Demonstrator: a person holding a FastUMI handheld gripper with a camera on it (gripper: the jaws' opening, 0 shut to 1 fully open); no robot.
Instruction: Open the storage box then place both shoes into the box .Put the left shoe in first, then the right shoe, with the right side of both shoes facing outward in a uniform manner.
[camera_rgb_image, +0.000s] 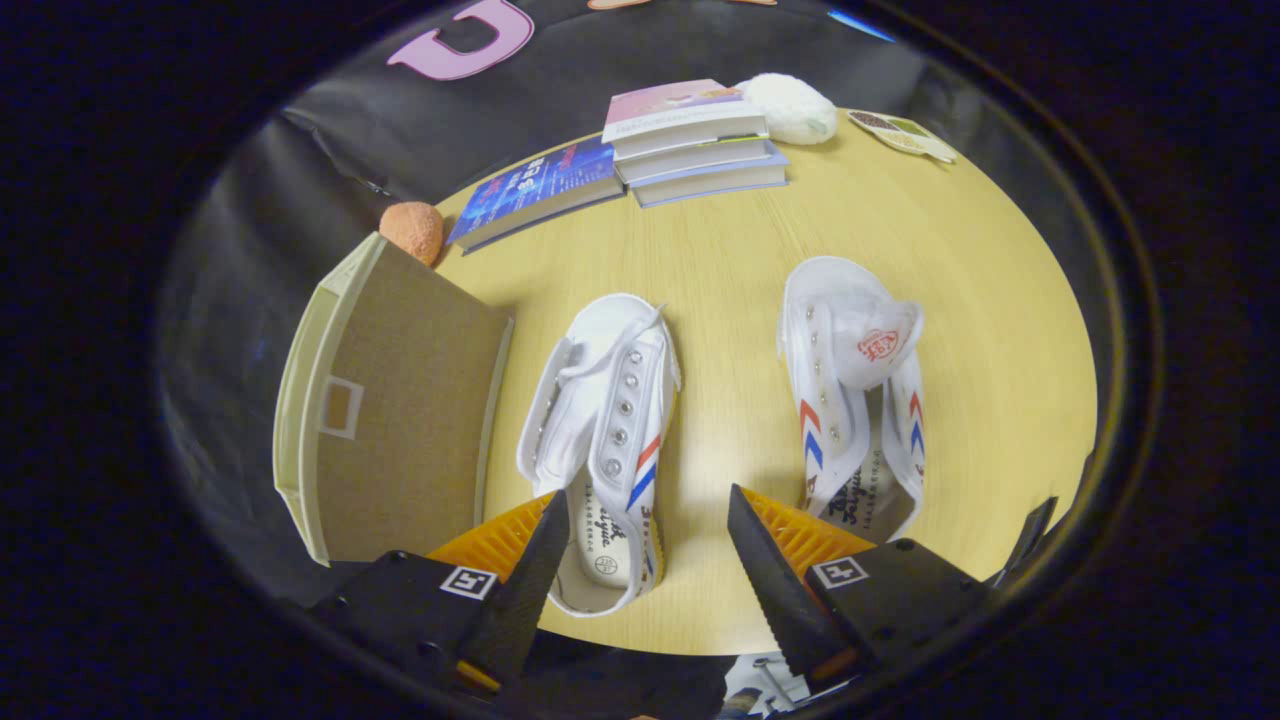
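Two white canvas shoes with red and blue stripes lie on the wooden table (720, 300), toes pointing away from me. The left shoe (605, 440) lies with its heel between my fingers. The right shoe (860, 385) lies apart, just beyond my right finger. A storage box (400, 400) with a cream frame and a brown lid panel stands at the table's left edge, beside the left shoe; its lid looks closed. My gripper (648, 520) hovers above the table with its fingers spread wide and pressing on nothing.
At the far side of the table lie a blue book (535, 190) and a stack of books (690, 140). An orange ball (412, 230) sits behind the box, a white fluffy thing (795, 108) behind the stack, and a flat card (903, 135) at the far right.
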